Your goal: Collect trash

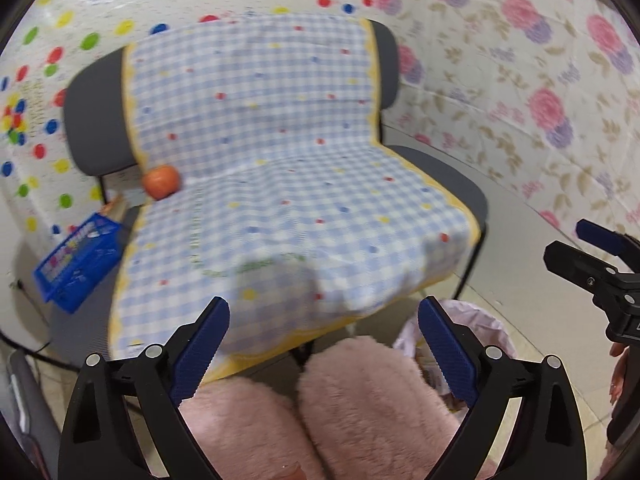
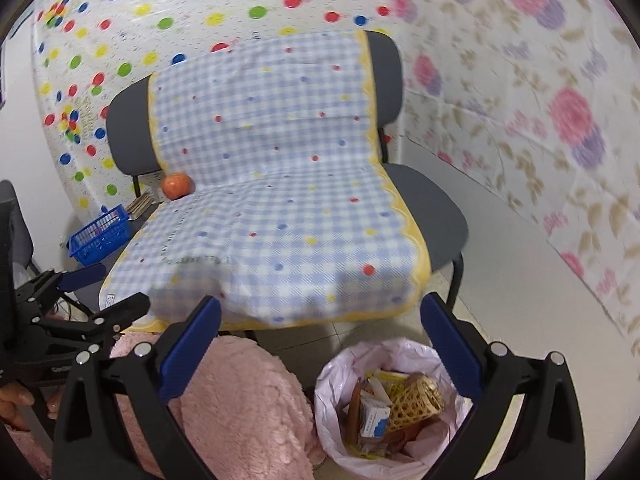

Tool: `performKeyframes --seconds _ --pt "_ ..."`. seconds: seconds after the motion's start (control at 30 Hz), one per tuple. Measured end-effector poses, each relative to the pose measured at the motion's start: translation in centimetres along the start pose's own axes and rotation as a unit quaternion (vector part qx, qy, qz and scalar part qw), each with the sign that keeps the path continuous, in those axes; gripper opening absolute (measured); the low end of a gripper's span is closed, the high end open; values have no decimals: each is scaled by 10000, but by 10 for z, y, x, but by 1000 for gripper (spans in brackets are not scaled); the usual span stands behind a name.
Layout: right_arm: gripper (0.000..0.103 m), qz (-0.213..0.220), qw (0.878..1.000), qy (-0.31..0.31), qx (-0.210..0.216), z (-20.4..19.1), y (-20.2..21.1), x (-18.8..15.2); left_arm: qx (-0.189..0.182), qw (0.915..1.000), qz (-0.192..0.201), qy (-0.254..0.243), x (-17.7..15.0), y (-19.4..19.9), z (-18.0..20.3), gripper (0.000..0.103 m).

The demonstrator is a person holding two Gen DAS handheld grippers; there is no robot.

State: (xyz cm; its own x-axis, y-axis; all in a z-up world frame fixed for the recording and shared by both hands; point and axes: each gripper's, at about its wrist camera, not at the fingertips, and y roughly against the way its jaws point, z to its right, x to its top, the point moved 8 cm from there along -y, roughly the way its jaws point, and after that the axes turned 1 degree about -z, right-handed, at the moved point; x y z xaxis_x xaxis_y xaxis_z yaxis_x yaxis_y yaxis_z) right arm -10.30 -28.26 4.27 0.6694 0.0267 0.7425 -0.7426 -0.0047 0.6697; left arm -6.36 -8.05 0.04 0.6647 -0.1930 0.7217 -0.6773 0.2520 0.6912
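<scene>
- At the bottom of both frames, your left gripper (image 1: 324,344) and right gripper (image 2: 320,340) gape wide, holding nothing.
- Lower right, your lined bin (image 2: 416,350) holds trash.
- An orange (image 2: 177,186) sits left on the chair (image 2: 436,204).

Bright, even indoor light fills both views, with only soft shadows under the chair (image 2: 424,216). Motion blur smears the checked cloth (image 1: 280,152) and the floral wall covering (image 2: 560,128). Fisheye distortion bends the edges, and dark vignetting rims each corner.

orange fruit (image 1: 161,182) on checked chair cover (image 1: 280,160) (blue basket (image 1: 78,258) beside)
</scene>
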Motion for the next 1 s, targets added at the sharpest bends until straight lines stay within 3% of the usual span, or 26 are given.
performKeyframes --seconds 0.17,0.37,1.0 --pt "98 52 9998 183 70 -25 4 10 494 9985 66 245 2 18 -36 94" --pt "98 201 9989 369 201 -46 8 21 825 9951 163 512 7 35 -71 94" --pt "98 202 9982 459 341 -62 0 25 901 9938 213 614 8 42 -84 94"
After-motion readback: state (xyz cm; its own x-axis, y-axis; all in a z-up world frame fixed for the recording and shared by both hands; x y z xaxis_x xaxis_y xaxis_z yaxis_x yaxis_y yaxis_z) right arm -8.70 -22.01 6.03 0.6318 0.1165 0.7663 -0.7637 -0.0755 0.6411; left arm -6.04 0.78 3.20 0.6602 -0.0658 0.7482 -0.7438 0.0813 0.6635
